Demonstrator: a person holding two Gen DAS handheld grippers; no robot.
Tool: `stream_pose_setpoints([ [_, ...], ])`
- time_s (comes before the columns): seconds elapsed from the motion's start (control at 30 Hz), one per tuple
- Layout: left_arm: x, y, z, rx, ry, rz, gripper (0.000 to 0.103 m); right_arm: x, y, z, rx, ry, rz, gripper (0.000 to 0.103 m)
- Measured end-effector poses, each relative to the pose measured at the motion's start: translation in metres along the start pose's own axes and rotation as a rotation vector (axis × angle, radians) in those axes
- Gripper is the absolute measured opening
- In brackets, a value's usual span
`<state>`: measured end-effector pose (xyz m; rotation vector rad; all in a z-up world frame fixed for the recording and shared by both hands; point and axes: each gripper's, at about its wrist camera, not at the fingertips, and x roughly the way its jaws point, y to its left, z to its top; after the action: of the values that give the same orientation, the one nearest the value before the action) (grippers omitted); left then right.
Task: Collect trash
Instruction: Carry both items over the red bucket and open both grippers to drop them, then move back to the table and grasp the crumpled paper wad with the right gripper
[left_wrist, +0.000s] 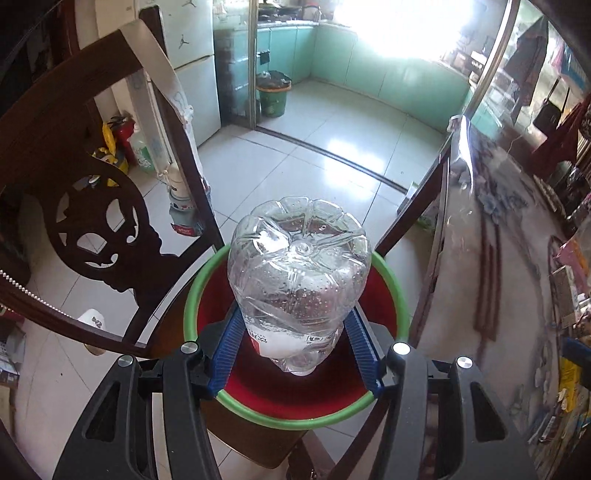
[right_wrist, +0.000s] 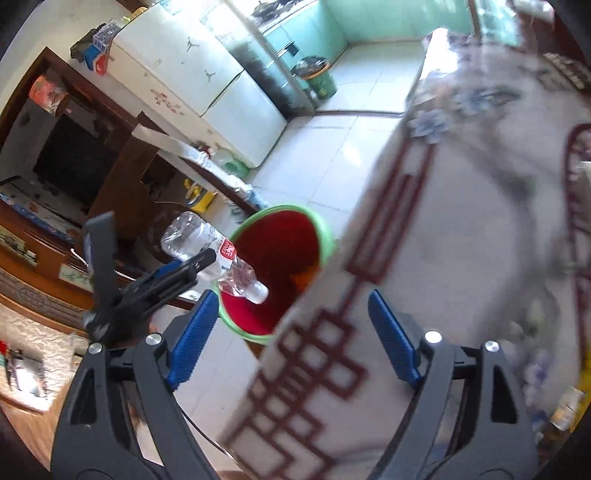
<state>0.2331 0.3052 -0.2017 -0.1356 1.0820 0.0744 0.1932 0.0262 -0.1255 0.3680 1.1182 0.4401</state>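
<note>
My left gripper (left_wrist: 295, 332) is shut on a clear plastic bottle (left_wrist: 299, 280). The bottle hangs cap down over a red bin with a green rim (left_wrist: 391, 291) that stands on a dark wooden chair. In the right wrist view the same bottle (right_wrist: 214, 254) tilts cap down over the bin (right_wrist: 280, 236), held by the left gripper (right_wrist: 192, 267). My right gripper (right_wrist: 291, 332) is open and empty, above the edge of the patterned table (right_wrist: 461, 258).
A carved wooden chair back (left_wrist: 96, 229) rises left of the bin. The table (left_wrist: 491, 266) with a patterned cloth is on the right. A white fridge (right_wrist: 207, 74) and a green kitchen bin (left_wrist: 273, 92) stand farther off on the tiled floor.
</note>
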Motion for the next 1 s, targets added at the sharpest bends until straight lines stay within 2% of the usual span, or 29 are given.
stream_pose_setpoints([
  [0.13,0.012,-0.006,-0.002,0.017,0.025,0.020,0.055,-0.033,-0.014,-0.016,0.004,-0.048,-0.083,0.085],
  [0.2,0.012,-0.010,-0.004,0.025,0.022,0.030,0.068,-0.050,-0.027,-0.027,0.033,-0.075,-0.116,0.086],
  [0.3,0.002,-0.022,-0.005,0.043,-0.005,0.036,0.075,-0.070,-0.047,-0.038,0.083,-0.110,-0.163,0.087],
  [0.4,-0.013,-0.041,-0.006,0.059,-0.025,0.009,0.076,-0.090,-0.067,-0.048,0.134,-0.141,-0.197,0.087],
  [0.57,-0.051,-0.095,-0.011,0.112,-0.079,-0.096,0.077,-0.131,-0.107,-0.064,0.215,-0.191,-0.261,0.087],
  [0.77,-0.097,-0.174,-0.033,0.170,-0.126,-0.201,0.082,-0.187,-0.155,-0.082,0.201,-0.239,-0.370,0.090],
  [0.87,-0.116,-0.214,-0.052,0.190,-0.126,-0.252,0.084,-0.214,-0.193,-0.087,0.213,-0.247,-0.387,0.090],
  [1.0,-0.129,-0.261,-0.078,0.223,-0.119,-0.281,0.084,-0.230,-0.232,-0.085,0.210,-0.235,-0.390,0.090],
])
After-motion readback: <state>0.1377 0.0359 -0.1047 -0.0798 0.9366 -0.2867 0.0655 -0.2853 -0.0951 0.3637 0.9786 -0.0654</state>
